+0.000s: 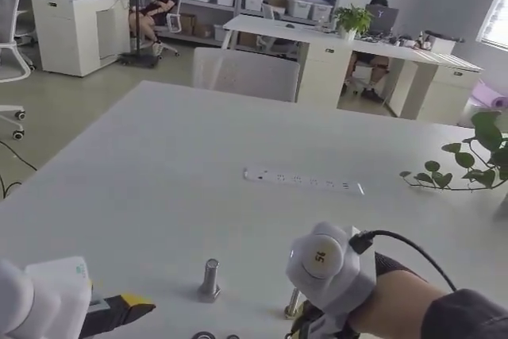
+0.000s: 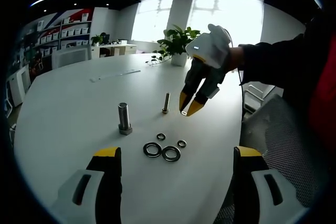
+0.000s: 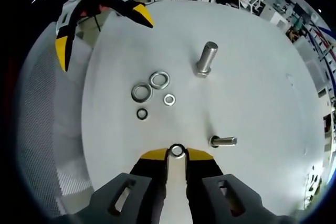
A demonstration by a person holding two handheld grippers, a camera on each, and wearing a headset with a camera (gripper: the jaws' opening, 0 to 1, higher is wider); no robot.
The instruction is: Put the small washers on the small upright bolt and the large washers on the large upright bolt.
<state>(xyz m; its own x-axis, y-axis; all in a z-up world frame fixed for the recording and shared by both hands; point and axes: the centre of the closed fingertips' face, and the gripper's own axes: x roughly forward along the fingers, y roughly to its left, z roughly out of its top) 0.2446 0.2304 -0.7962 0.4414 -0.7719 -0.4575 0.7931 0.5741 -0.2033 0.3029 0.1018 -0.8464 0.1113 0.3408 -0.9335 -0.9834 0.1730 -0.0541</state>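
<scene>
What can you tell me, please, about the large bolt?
The large bolt is dull grey metal: a thick shank, seemingly threaded, on a wider head. It stands upright, head down, on the white table, with no washer on it. Only the table touches it. The small bolt stands apart beside it; four loose washers lie nearby.

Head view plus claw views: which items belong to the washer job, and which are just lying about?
Job:
large bolt
small bolt
two large washers
two loose small washers
washer held in the right claw

Lying about:
power strip
potted plant
chair
</scene>
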